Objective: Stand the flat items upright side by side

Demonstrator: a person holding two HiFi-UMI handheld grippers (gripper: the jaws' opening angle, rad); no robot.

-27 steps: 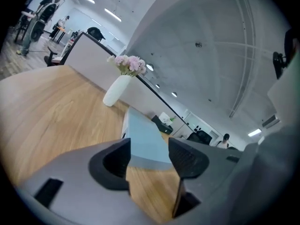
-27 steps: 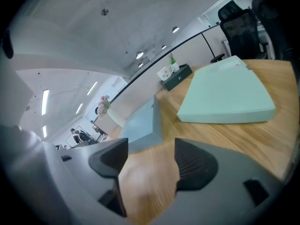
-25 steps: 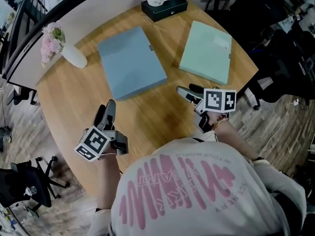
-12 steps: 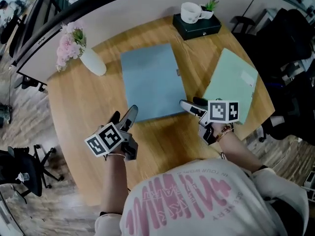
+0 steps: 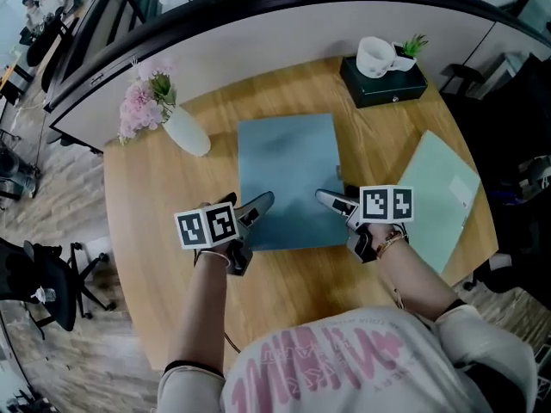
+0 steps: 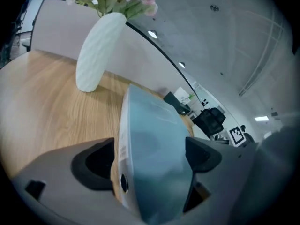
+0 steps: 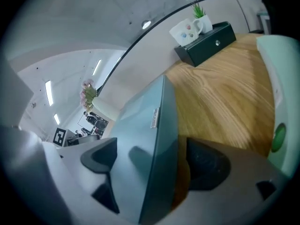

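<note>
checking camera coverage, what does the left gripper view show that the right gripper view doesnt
Only the left gripper view: the left gripper up close, its jaws having just been opening, astride the near left corner of the blue folder, and a hole in its spine. Only the right gripper view: the right gripper up close, its jaws likewise just opening, astride the near right corner, and the green folder. Both: the blue folder flat on the table, ungripped, the vase and the box.

**Pale shirt, pink print, grey grippers**

The person wore a pale shirt (image 5: 362, 372) printed with pink lettering, and a bracelet (image 5: 389, 241) at the right wrist. The left gripper (image 5: 261, 206) and right gripper (image 5: 327, 200) were grey with dark pads (image 6: 93, 165), each carrying a white marker cube (image 5: 207, 227).
</note>
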